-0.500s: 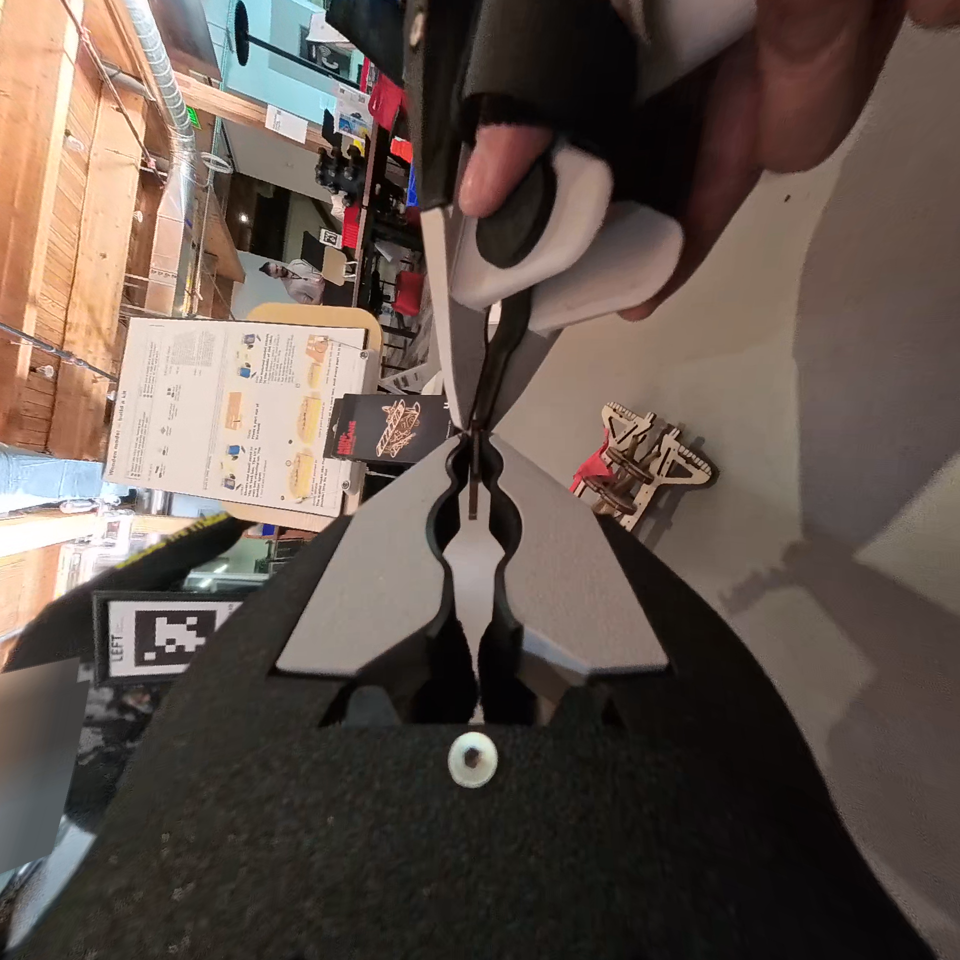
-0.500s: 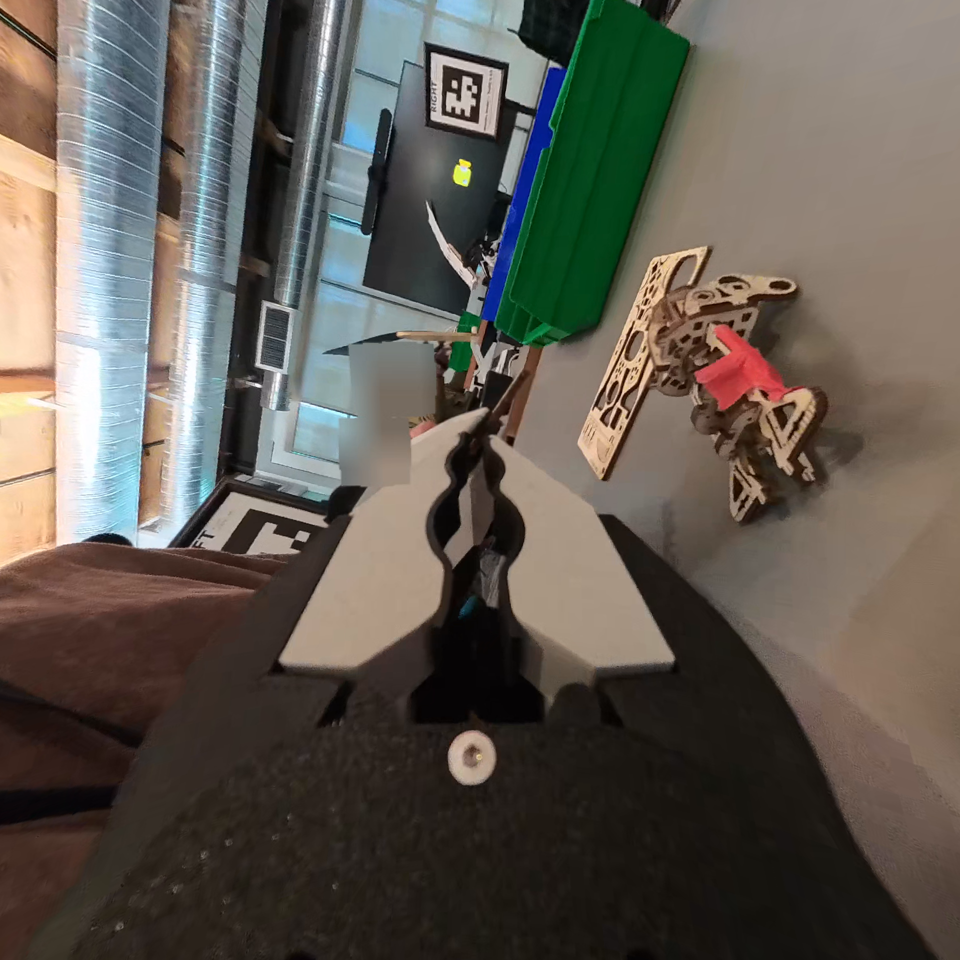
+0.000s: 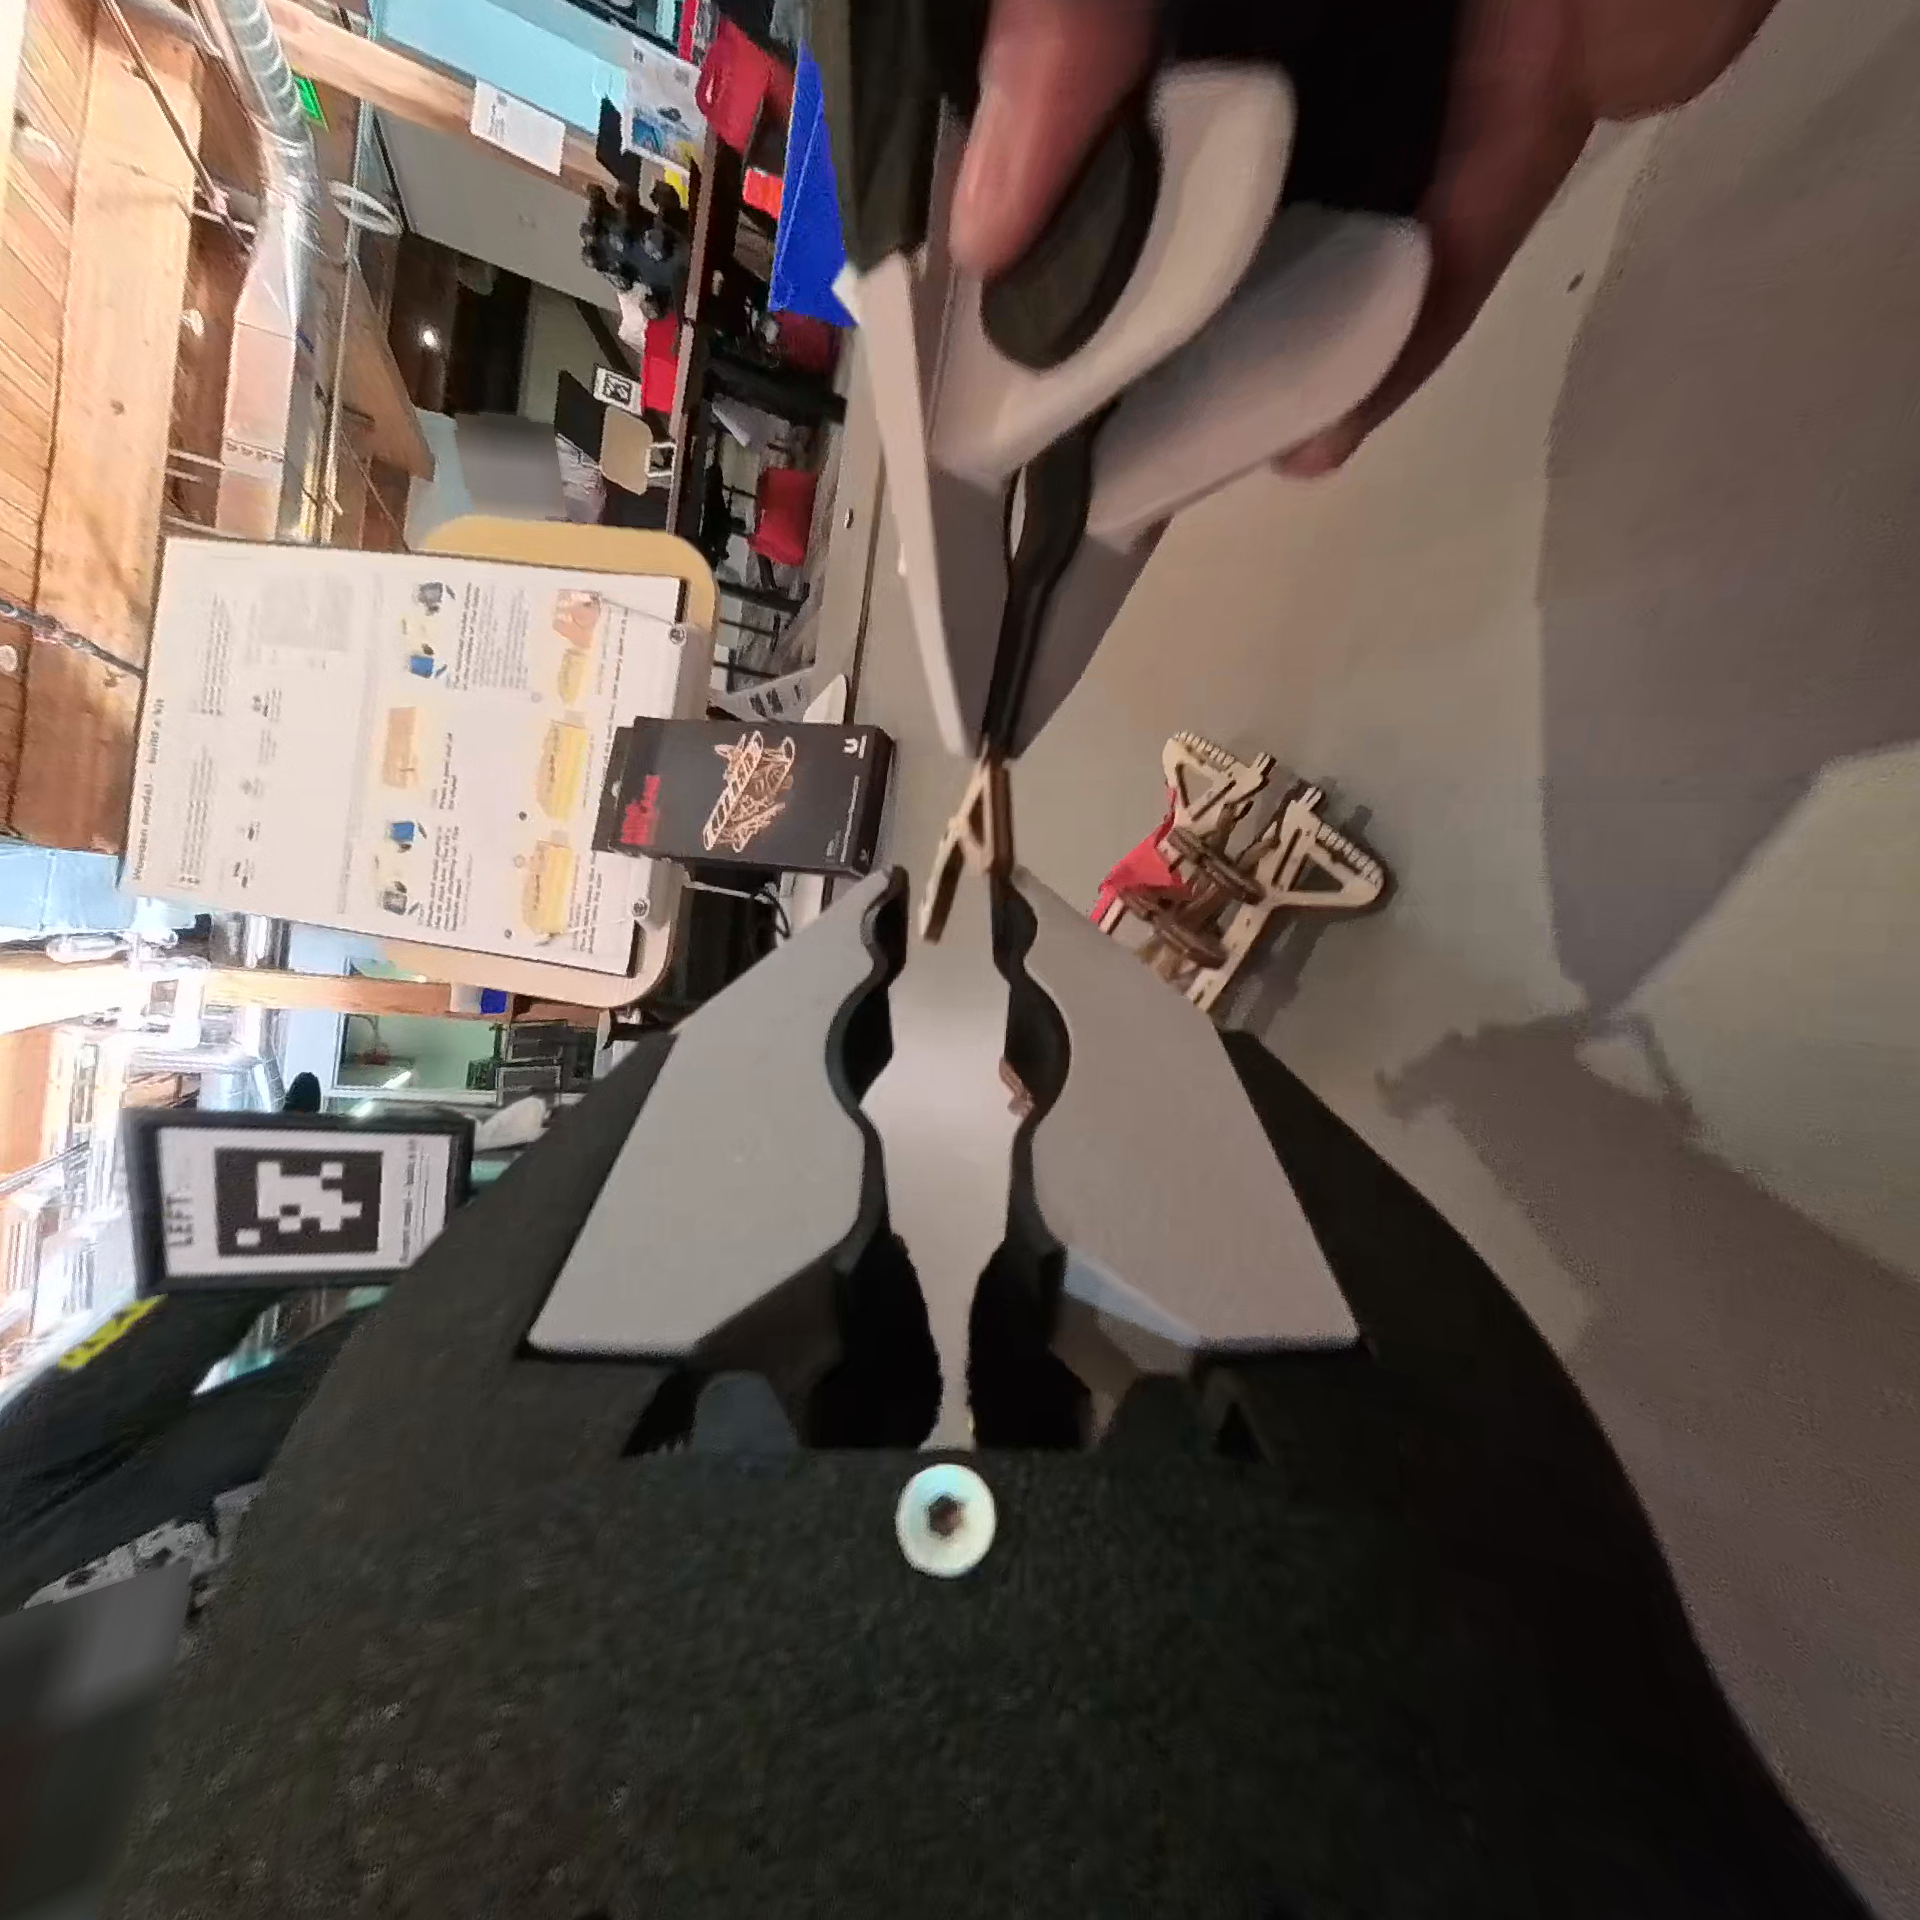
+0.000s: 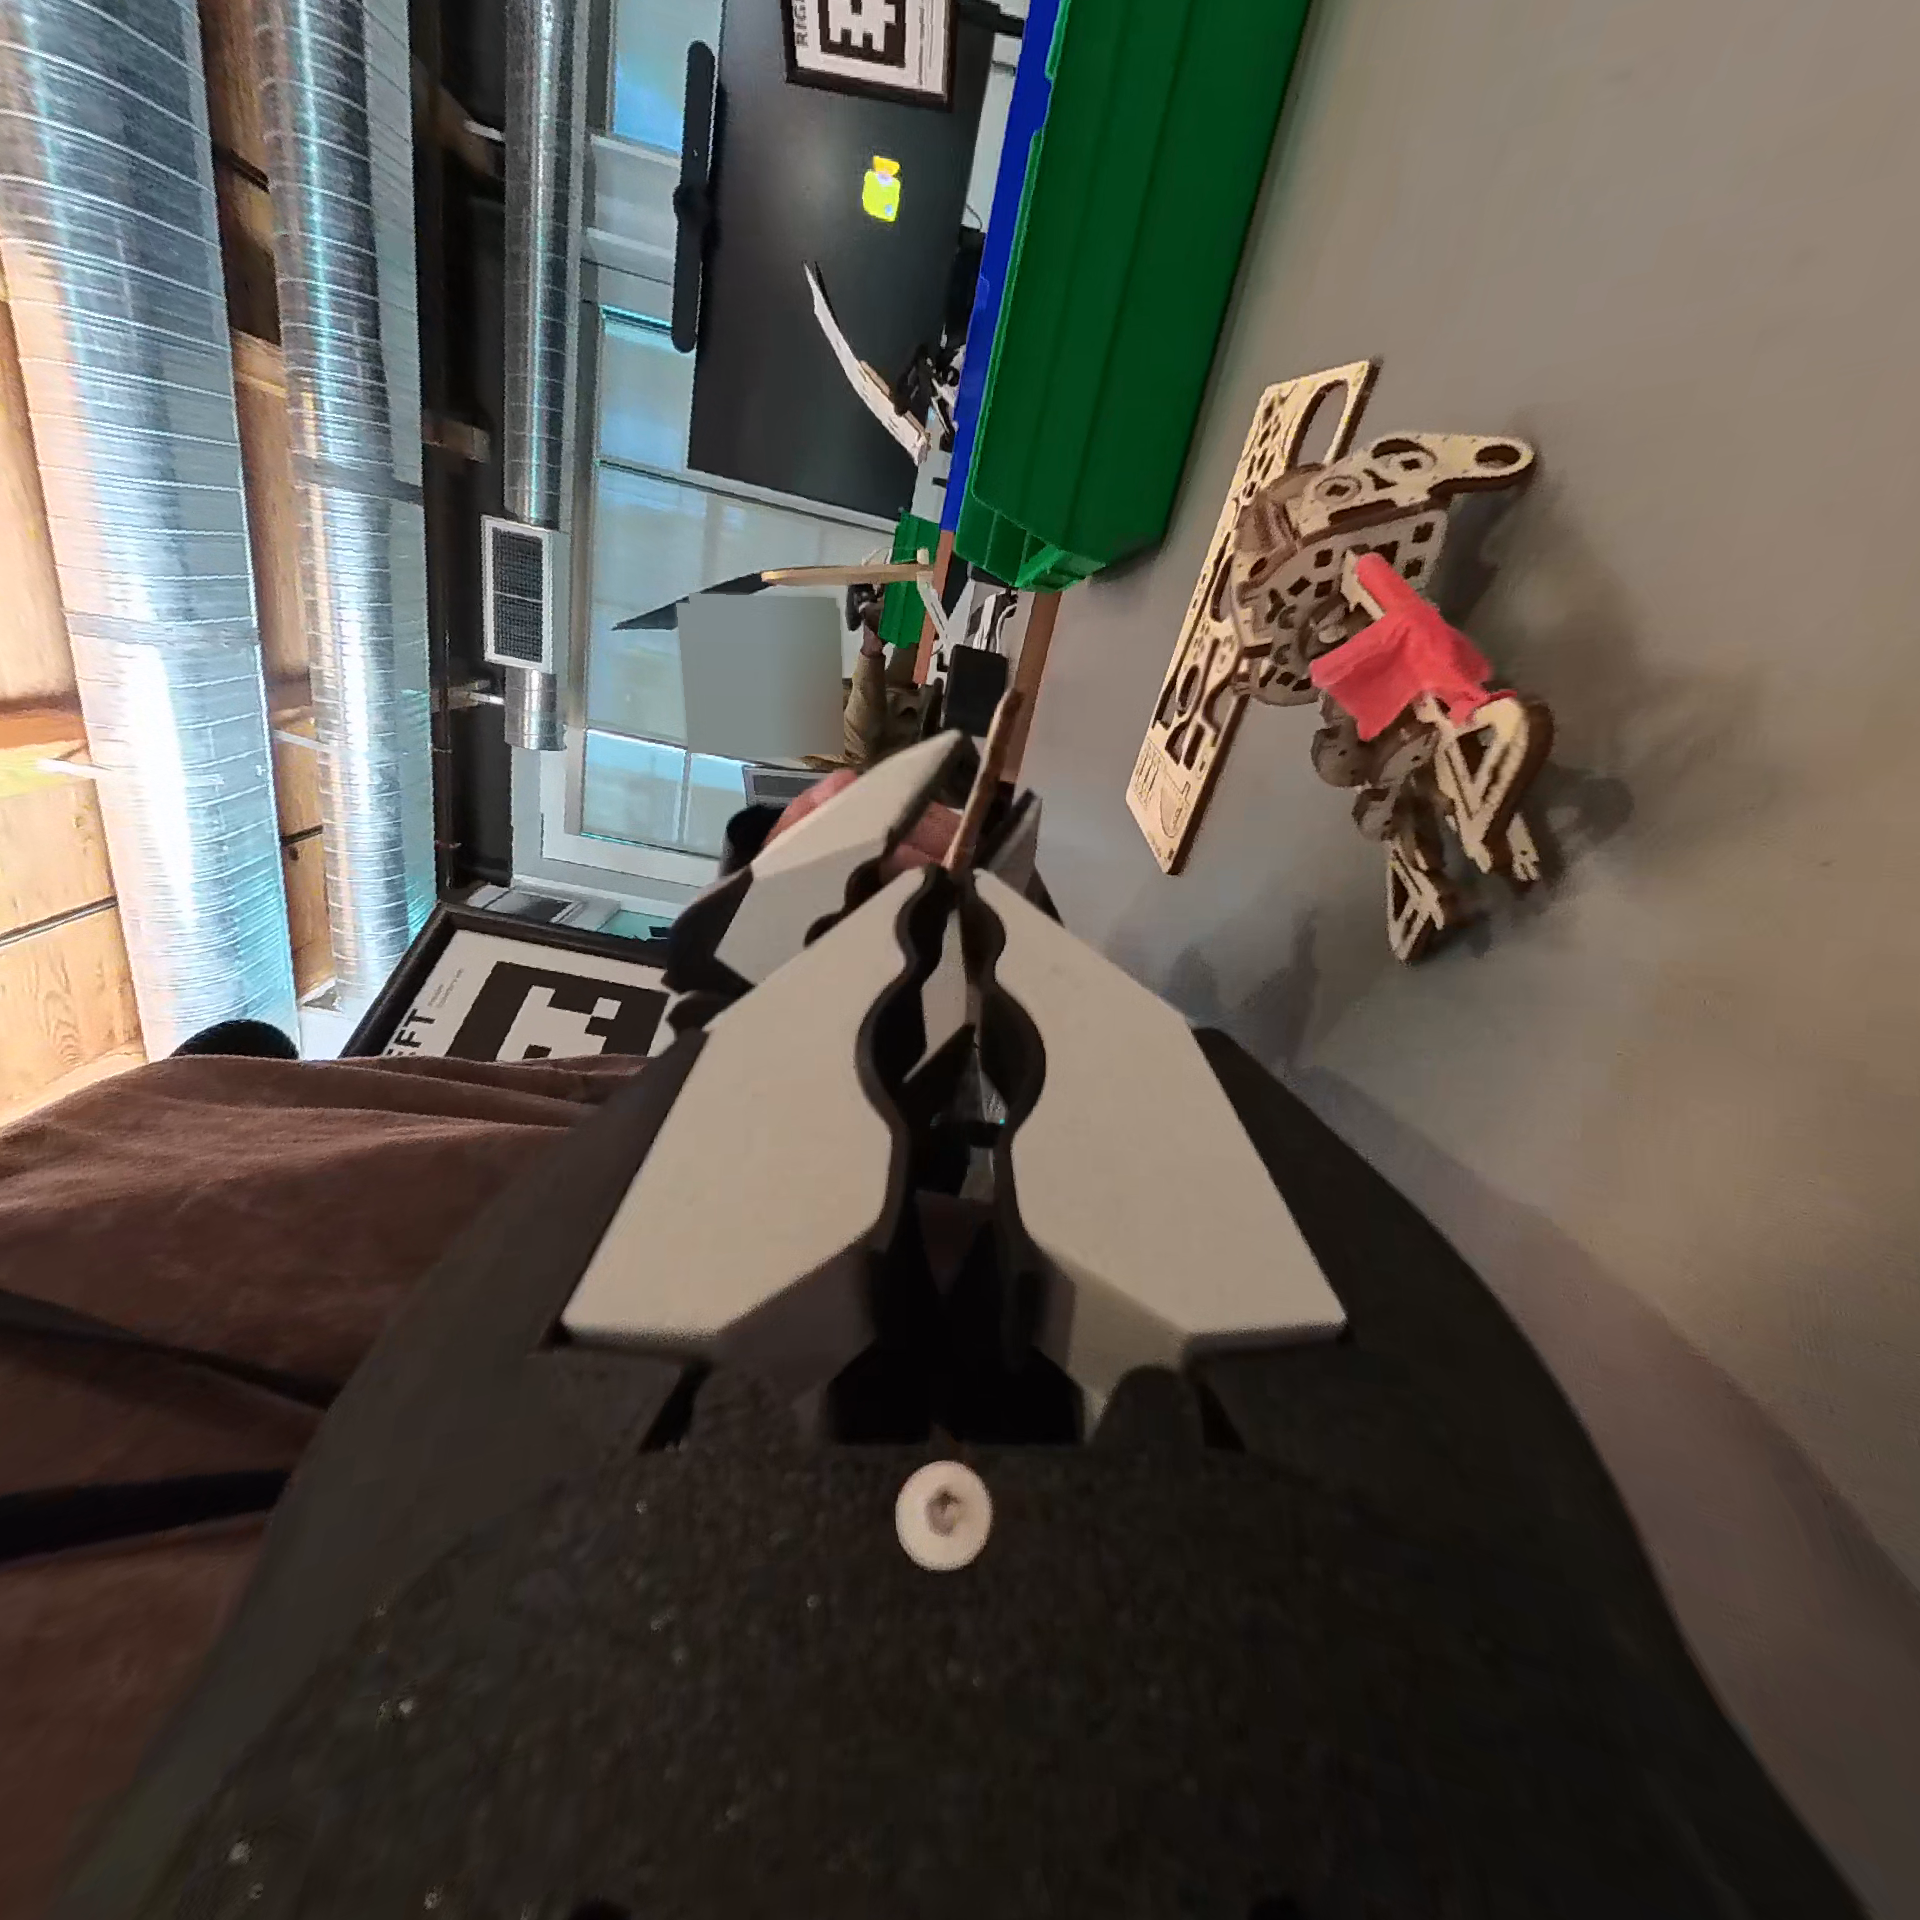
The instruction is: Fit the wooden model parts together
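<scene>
Though tilted, wooden part [image 3: 968, 840] in right gripper [image 4: 954, 881].

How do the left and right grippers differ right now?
The left gripper has its jaws apart; the right gripper has them closed. The right gripper pinches the small wooden piece; the left gripper only brackets its end, unclamped. Both are grey-fingered and meet tip to tip.

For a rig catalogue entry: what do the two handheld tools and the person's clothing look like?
Both tools match: the left tool and right tool have pale grey wedge-shaped fingers with wavy black inner pads on a rough black body with a pale centre screw. A square black-and-white marker sits beside the left one. A brown sleeve shows.
</scene>
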Tool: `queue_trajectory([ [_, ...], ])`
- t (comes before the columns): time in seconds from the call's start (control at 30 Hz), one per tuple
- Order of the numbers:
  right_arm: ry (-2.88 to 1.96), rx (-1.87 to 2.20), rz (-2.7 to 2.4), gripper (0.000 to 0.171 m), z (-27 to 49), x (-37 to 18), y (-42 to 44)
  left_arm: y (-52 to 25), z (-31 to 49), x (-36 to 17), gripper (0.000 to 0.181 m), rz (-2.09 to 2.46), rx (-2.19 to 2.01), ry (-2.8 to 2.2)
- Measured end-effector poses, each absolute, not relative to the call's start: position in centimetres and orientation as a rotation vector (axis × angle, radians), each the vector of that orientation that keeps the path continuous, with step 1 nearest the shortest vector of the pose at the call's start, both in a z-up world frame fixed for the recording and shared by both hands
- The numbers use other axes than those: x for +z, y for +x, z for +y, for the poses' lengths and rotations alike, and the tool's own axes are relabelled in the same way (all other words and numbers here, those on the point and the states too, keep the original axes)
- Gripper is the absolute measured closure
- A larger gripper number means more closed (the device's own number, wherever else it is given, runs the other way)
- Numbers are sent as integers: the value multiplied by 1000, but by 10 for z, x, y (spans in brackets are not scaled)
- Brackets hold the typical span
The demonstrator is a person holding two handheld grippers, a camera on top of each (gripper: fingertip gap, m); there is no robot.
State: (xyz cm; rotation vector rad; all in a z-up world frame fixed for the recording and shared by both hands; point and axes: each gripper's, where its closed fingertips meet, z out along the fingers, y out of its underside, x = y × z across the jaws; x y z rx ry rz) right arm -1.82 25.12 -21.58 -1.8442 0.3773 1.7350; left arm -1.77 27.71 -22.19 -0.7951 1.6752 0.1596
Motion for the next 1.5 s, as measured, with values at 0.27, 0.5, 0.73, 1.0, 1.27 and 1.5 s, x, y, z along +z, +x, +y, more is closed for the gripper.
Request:
queue_trajectory([
  [0.27, -1953, 1893, 175, 170, 235, -222, -23, -20, 278, -241, 181, 1774, 176, -750],
  [0.5, -2121, 1196, -170, 151, 247, -245, -11, -25, 291, -256, 181, 1819, 299, -766],
  [0.73, -2149, 824, -312, 141, 250, -257, -28, -24, 292, -267, 181, 1890, 291, -774],
  [1.0, -2167, 886, -171, 147, 249, -264, -22, -23, 291, -277, 179, 1890, 176, -927],
  [1.27, -2100, 1195, 118, 147, 256, -281, -3, -27, 294, -277, 157, 1646, -461, -1601],
  [1.5, -2069, 1258, 124, 147, 264, -278, -7, -18, 288, -269, 164, 1399, -894, -1848],
])
